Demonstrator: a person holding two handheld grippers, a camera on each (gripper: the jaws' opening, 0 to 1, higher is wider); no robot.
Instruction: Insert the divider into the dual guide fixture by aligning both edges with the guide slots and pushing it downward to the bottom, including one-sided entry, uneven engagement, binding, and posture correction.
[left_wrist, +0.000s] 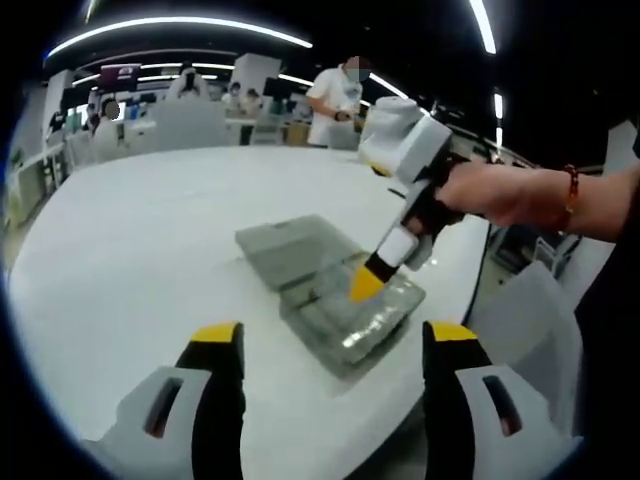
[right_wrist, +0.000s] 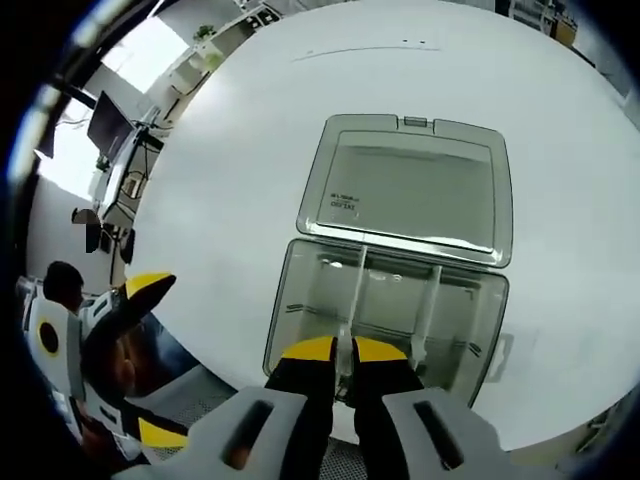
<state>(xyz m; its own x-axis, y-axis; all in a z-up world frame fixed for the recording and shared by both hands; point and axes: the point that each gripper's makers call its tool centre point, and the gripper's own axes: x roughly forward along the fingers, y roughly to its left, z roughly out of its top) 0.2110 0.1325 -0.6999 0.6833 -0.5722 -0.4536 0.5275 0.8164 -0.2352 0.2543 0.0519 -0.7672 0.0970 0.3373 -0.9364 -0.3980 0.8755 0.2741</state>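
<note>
Two grippers are at work, but only one is on the job. The right gripper (right_wrist: 344, 352) is clenched on the near end of a thin clear divider (right_wrist: 357, 288), its yellow tips nearly touching with the strip pinched between them. It comes down from above into the box (right_wrist: 285, 300), a clear open tray whose grey lid (right_wrist: 415, 190) lies folded flat on its far side, out of the way so the tray stays reachable from the top. In the left gripper view the right gripper (left_wrist: 366, 283) shows as a tool reaching steeply down into the box (left_wrist: 385, 325), held by a hand (left_wrist: 490, 190).

The divider runs from the near wall of the box toward the hinge side, standing on edge. A second divider (right_wrist: 425, 305) stands beside it, toward the box's other end. Gripping at one end probably lets the person steer that edge into its slot first; whether the far edge is seated in its own slot, or how deep the strip sits, I cannot tell.

The left gripper (left_wrist: 332, 345) hangs released, jaws wide apart, short of the box on the white table (left_wrist: 130, 250), likely waiting to steady or correct a tilt.
</note>
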